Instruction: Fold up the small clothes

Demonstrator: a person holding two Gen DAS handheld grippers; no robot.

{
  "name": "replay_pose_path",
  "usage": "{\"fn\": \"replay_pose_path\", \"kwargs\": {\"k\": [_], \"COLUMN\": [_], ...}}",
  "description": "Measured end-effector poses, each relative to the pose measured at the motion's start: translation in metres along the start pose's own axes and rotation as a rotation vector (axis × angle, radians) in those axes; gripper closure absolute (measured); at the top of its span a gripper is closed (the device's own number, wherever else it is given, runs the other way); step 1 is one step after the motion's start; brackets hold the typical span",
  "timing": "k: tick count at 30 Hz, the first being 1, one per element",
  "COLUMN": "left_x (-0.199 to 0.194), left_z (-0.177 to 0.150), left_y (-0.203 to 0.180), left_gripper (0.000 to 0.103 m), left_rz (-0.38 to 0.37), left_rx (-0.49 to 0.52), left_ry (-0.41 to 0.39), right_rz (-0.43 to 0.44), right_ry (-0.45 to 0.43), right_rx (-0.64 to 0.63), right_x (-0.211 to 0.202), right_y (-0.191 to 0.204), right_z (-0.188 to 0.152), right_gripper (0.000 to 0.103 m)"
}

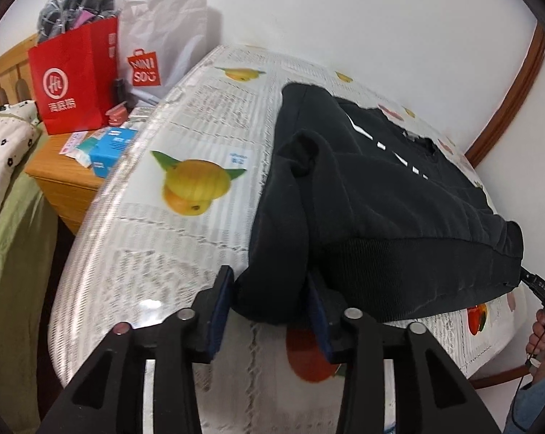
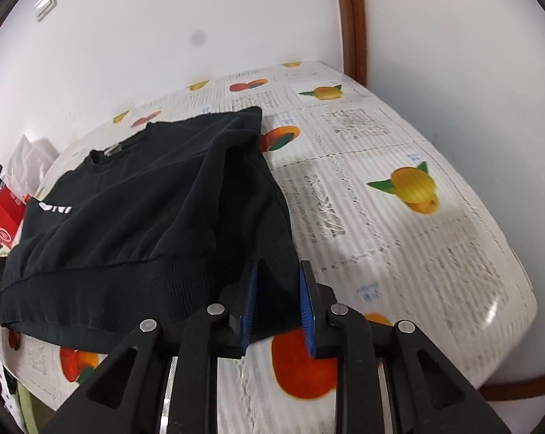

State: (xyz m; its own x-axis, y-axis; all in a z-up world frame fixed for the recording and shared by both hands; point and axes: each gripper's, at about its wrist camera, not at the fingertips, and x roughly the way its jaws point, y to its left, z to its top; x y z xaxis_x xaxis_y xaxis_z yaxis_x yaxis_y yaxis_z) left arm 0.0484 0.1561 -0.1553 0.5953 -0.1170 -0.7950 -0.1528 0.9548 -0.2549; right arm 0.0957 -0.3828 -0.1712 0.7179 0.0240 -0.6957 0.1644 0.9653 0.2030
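Sweatshirt (image 1: 381, 199) fills my centre frame on the table (image 1: 185, 253); left gripper (image 1: 269, 311) and right gripper (image 2: 278, 300) stand narrowly parted, cloth between, unpinched.

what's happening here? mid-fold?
Yes, mid-fold. A person holds a gripper in each hand over a black sweatshirt lying on a fruit-print table. Both sleeves are already folded in over the body. The left gripper has the sweatshirt's left hem corner between its pads, the right gripper the other corner. Both sets of jaws stand partly open, and whether the pads still press the cloth is unclear.
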Motion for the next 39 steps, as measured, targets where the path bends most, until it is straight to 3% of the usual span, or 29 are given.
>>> {"fn": "replay_pose_path", "kwargs": {"k": [2,4,11,17,19,21,23,24,30,39], "left_x": [-0.011,-0.023,-0.033,-0.007,0.003,0.007,0.008,0.004,-0.018,-0.012], "left_z": [-0.002,-0.007,-0.013,-0.011,-0.010,-0.010,-0.008,-0.007,0.019,0.099], "left_y": [0.005,0.007,-0.017,-0.039,-0.041,-0.041,-0.045,-0.047,-0.058,-0.076], "left_gripper": [0.051,0.047,0.047,0.047,0.051,0.064,0.088,0.092,0.093,0.096], "left_rz": [-0.021,-0.052,-0.172,-0.184,-0.168,-0.198,-0.216,-0.218,-0.254,-0.273], "left_rx": [-0.022,-0.031,0.033,0.073,0.058,0.036,0.038,0.054,0.092,0.093], "left_ry": [-0.022,-0.047,-0.061,0.005,0.023,0.029,0.032,0.016,-0.083,-0.193], "right_rz": [-0.007,-0.013,0.095,0.094,0.095,0.088,0.079,0.086,0.215,0.327], "right_ry": [-0.022,-0.056,-0.081,-0.033,-0.031,-0.029,-0.029,-0.031,-0.110,-0.197], "right_rx": [-0.008,-0.035,-0.110,-0.063,-0.055,-0.063,-0.095,-0.108,-0.051,0.082], "right_x": [-0.012,-0.024,-0.033,0.000,0.003,0.003,0.001,-0.002,-0.029,-0.032], "right_y": [0.003,0.008,0.037,0.044,0.045,0.048,0.053,0.054,0.047,0.043], "right_z": [-0.002,-0.006,-0.020,-0.022,-0.022,-0.021,-0.021,-0.021,-0.004,0.062], "right_gripper": [0.064,0.062,0.062,0.062,0.062,0.073,0.084,0.088,0.089,0.089]}}
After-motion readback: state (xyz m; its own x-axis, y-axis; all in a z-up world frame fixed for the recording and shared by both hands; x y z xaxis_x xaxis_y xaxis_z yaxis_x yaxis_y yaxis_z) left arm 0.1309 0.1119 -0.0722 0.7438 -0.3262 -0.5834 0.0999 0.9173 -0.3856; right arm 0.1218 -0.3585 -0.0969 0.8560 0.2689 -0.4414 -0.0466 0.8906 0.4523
